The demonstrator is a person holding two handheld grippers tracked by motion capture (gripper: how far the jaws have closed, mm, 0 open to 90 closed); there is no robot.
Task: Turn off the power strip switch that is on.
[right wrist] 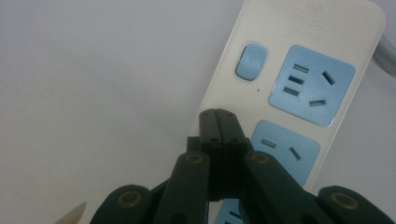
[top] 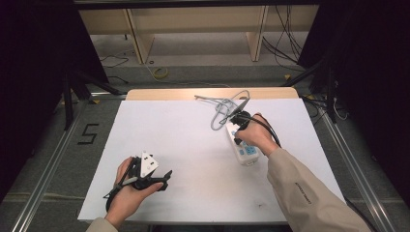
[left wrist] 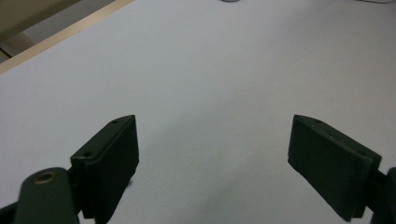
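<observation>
- Surface (top: 193, 145): white sheet over a wooden top, wood edge showing along the far side.
- Power strip (top: 245, 150): white, blue sockets, lying flat on the right half of the surface, long axis running roughly near-far. Right hand covers its far part.
- Grey cable (top: 223, 107): loose loops just beyond the strip's far end, near the far edge of the surface.
- Right tongs (top: 240, 126): held in the right hand (top: 256, 135), over the far part of the strip, pointing down at it.
- Right gripper view: right tongs (right wrist: 218, 122) clenched, jaws pressed flat together, nothing between them. Tips sit over the strip's (right wrist: 299, 88) left edge, beside the middle socket and below the blue switch (right wrist: 251, 61). Contact with the strip: cannot tell.
- Three blue socket panels in that view; nearest one mostly hidden behind the tongs.
- Left tongs (top: 162, 180): held in the left hand (top: 128, 193), near-left part of the surface, pointing right, well apart from the strip.
- Left gripper view: left tongs (left wrist: 212, 149) released, jaws spread wide, bare white surface between them, holding nothing.
- Floor beyond the surface: wooden shelf unit (top: 193, 29), loose cables (top: 285, 43).
</observation>
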